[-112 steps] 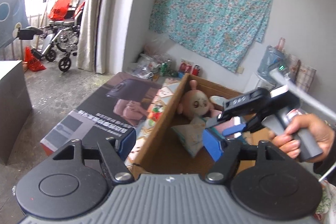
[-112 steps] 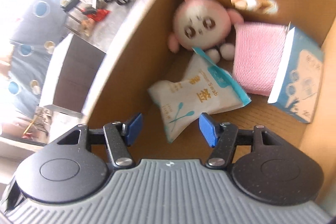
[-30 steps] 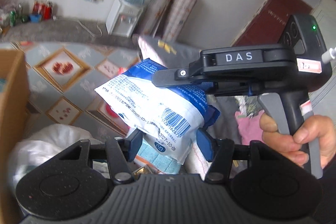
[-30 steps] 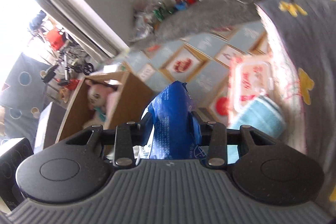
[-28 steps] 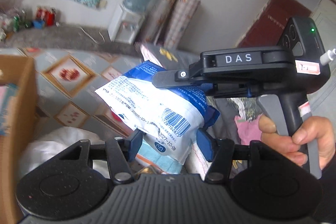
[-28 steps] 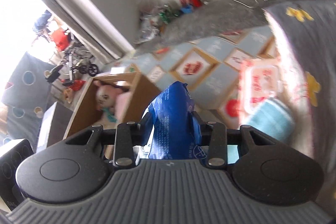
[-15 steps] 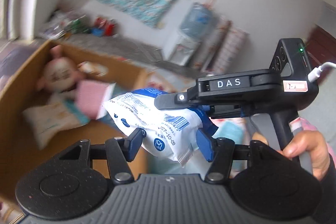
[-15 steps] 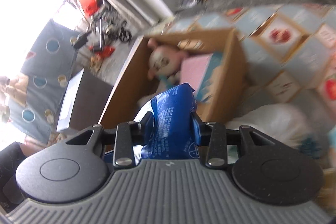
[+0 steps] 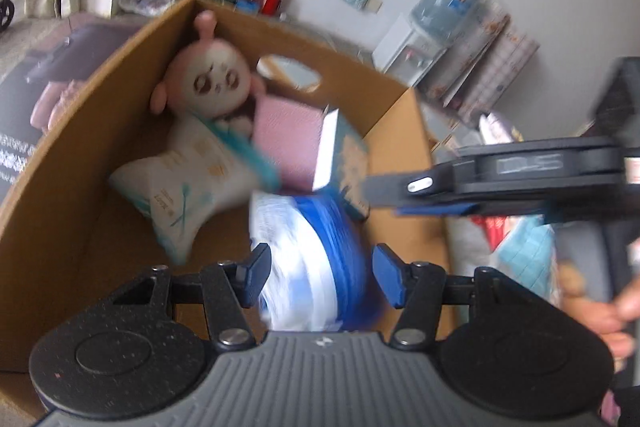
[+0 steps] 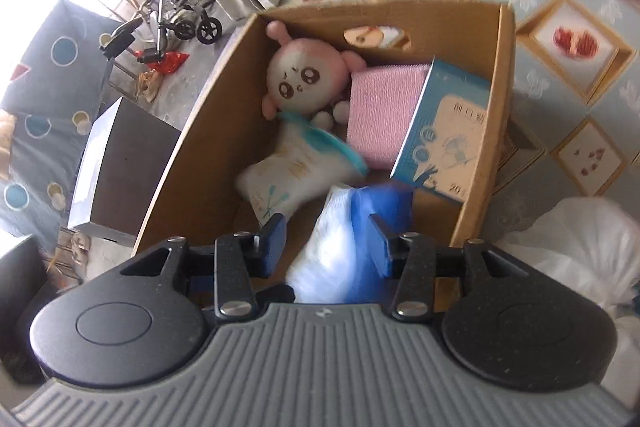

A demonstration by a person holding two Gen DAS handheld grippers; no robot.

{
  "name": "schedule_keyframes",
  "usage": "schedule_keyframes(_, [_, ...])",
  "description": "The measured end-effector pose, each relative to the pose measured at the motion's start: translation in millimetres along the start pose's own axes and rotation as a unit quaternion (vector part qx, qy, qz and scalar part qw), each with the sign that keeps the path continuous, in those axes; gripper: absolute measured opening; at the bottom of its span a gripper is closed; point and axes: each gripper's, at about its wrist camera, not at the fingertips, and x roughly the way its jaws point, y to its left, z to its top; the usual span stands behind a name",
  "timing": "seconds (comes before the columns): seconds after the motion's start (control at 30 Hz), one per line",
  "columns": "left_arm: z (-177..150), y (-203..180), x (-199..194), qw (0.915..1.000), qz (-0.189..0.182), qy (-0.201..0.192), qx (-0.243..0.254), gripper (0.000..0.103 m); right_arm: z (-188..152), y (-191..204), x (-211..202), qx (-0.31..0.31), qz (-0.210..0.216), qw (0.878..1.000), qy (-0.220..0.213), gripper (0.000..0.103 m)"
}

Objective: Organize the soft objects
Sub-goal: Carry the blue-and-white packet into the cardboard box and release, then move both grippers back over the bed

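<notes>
A blue-and-white soft bag, blurred with motion, hangs just inside the near end of the cardboard box. My right gripper straddles it, jaws opening, with a gap showing at the left pad. In the left wrist view the same bag lies between the fingers of my left gripper, which stands open, its pads clear of the bag. Deeper in the box lie a pink plush doll, a white swab bag, a pink cloth pack and a blue carton.
A white plastic bag lies on the patterned mat right of the box. A dark box stands to its left, a wheelchair beyond. A hand holds the right gripper's handle. A water dispenser stands by the wall.
Both grippers swung from above the mat to over the box and tilted down. The right jaws widened, and the blue-and-white bag has come loose and dropped lower into the box.
</notes>
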Motion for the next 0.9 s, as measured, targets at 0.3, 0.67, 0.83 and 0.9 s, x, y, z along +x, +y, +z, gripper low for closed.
schedule_keyframes(0.3, [-0.3,3.4,52.1,0.9961,0.020,0.086,0.007,0.056,-11.7,-21.6,-46.3,-0.006,0.036,0.998,-0.045,0.046])
schedule_keyframes(0.67, [5.7,-9.7,83.0,0.9930,0.060,0.098,0.028,0.031,-25.3,-49.2,-53.6,0.017,0.070,0.996,-0.053,0.047])
schedule_keyframes(0.83, [8.0,-14.1,85.5,0.9934,0.066,0.089,0.028,0.034,-31.6,-55.0,-54.7,0.020,0.075,0.995,-0.056,0.047])
schedule_keyframes(0.9, [10.4,-10.2,78.4,0.9945,0.063,0.081,0.020,0.041,-35.3,-57.2,-60.2,0.021,0.078,0.995,-0.060,0.047])
